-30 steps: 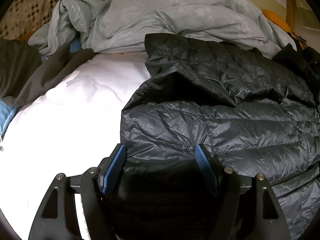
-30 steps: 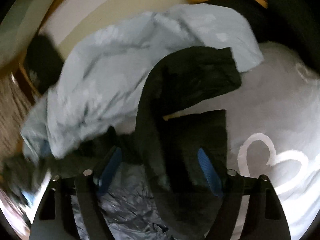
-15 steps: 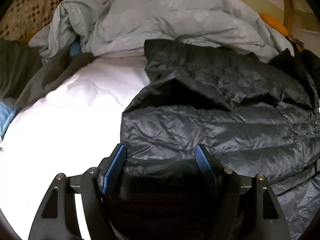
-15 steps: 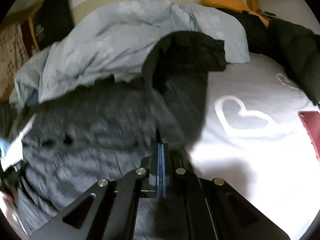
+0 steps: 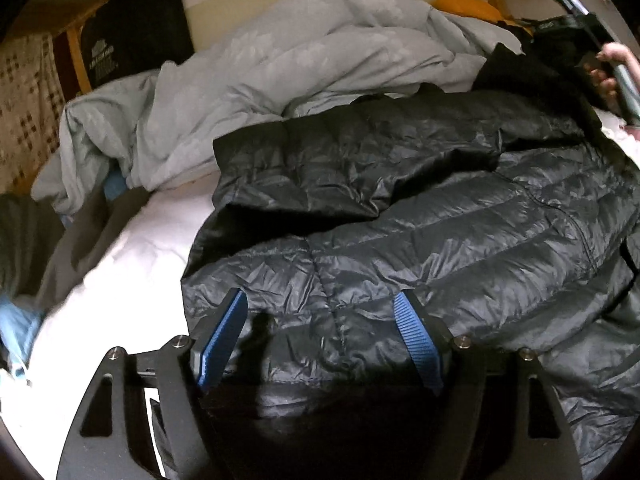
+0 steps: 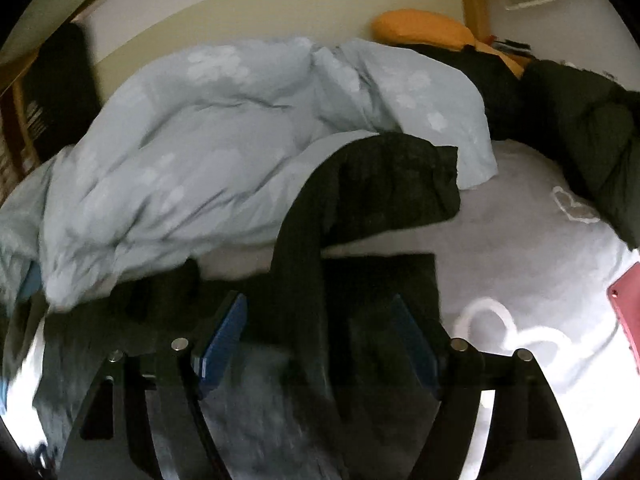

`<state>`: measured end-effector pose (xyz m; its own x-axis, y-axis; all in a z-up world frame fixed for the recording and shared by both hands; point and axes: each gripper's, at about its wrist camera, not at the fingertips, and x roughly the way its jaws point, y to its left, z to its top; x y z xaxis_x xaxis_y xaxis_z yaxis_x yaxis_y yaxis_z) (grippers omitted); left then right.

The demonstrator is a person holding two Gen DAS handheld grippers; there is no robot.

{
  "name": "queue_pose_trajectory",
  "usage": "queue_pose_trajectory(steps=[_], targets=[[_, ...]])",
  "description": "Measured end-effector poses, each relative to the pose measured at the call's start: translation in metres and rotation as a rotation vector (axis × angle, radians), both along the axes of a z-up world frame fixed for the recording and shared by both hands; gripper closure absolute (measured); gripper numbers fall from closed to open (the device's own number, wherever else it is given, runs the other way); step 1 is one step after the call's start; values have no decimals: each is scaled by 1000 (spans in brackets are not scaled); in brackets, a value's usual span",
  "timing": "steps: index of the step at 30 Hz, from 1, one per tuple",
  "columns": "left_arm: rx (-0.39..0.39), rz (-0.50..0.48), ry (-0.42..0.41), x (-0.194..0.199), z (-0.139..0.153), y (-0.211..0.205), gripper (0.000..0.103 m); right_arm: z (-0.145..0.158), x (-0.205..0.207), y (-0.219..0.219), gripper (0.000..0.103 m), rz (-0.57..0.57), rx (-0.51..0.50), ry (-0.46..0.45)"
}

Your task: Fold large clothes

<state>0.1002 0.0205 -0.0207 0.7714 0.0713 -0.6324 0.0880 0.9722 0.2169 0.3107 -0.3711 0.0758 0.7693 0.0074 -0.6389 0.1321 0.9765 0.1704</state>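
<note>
My right gripper (image 6: pixel 318 330), clamped shut half second ago, has just sprung apart; black sleeve (image 6: pixel 360 184) runs between its pads, ungripped. My left gripper (image 5: pixel 320 332) has slid sideways, also released, above dark puffer jacket (image 5: pixel 440 240) spread mid-bed, near pale blue duvet (image 5: pixel 280 80) at headboard edge.

Beyond the left gripper (image 5: pixel 320 332), lower hem of the dark puffer jacket (image 5: pixel 420 232) lost in shadow under the tool body. Past the right gripper (image 6: pixel 318 332), motion-blurred jacket fabric, seams unreadable. Far right of those fingers, pink object (image 6: pixel 626 312) cut by the frame edge, unidentifiable.
</note>
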Motion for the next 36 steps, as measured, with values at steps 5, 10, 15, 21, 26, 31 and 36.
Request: queue_pose_trajectory(steps=[5, 10, 15, 21, 26, 31, 36], targets=[[-45, 23, 37, 7, -5, 9, 28, -20, 24, 7, 102, 23, -19, 48], [-23, 35, 24, 4, -5, 6, 28, 3, -44, 3, 102, 37, -60, -80], [-17, 39, 16, 2, -4, 7, 28, 26, -150, -19, 102, 35, -135, -153], [-25, 37, 12, 2, -2, 9, 28, -22, -237, -41, 99, 82, -178, 63], [-62, -1, -44, -10, 8, 9, 28, -51, -262, -50, 97, 102, -94, 156], [-103, -43, -160, -33, 42, 1, 28, -14, -251, -80, 52, -2, 29, 4], [-170, -25, -239, -44, 71, -1, 28, 5, -181, -127, 23, -160, 240, -59]])
